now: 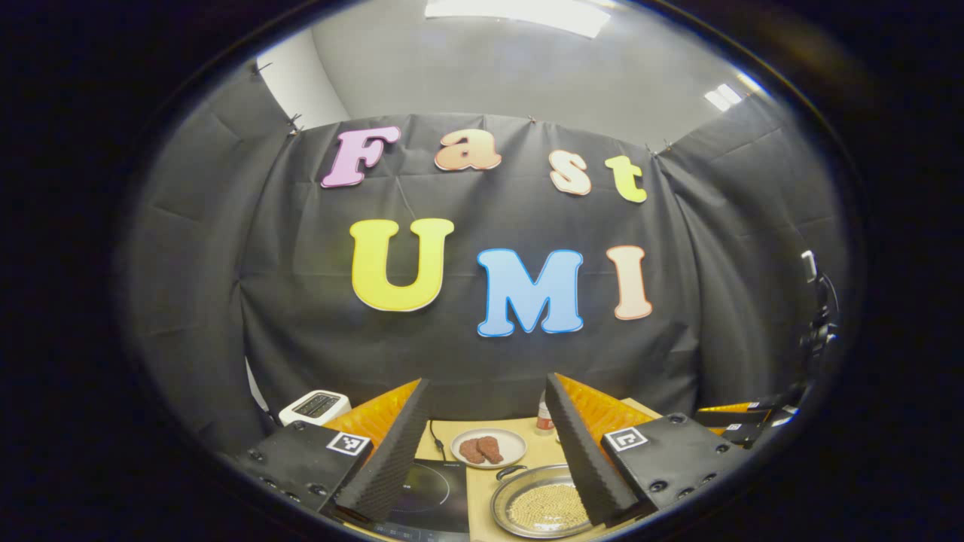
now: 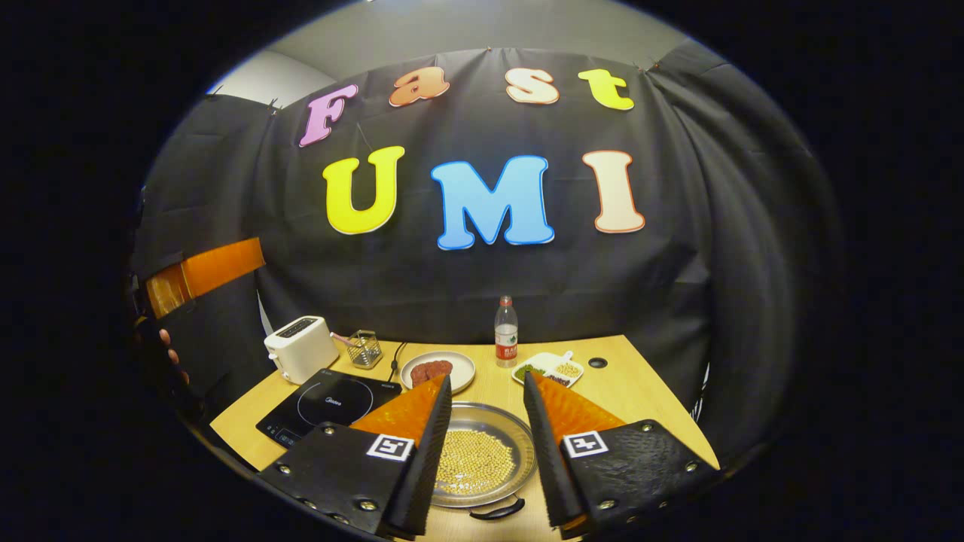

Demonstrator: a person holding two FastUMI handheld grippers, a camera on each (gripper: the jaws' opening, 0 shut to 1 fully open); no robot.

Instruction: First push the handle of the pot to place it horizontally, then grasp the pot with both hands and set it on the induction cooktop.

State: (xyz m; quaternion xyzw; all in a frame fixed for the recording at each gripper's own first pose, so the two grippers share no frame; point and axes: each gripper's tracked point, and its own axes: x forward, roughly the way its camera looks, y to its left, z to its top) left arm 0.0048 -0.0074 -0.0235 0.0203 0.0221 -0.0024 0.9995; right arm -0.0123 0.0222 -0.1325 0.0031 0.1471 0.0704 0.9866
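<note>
Pot (image 2: 482, 457), a shallow metal pan holding pale round beans, sits on the wooden table (image 2: 640, 391) directly ahead of the right gripper (image 2: 488, 399), whose fingers stand wide apart above it, touching nothing. One dark handle (image 2: 497, 511) of the pot shows at its near rim, just below that gripper's fingers. Ahead and to the left of the right gripper lies the induction cooktop (image 2: 324, 403), with a white toaster (image 2: 300, 348) beyond it. Farther ahead are a plate of reddish food (image 2: 437, 370), a water bottle (image 2: 506, 332) and a small dish of beans (image 2: 548, 369). In the left gripper view, the left gripper (image 1: 488, 410) is likewise spread wide and empty, held high, with the pot (image 1: 538, 504) low between its fingers towards the right one and the cooktop (image 1: 437, 489) by the left finger.
</note>
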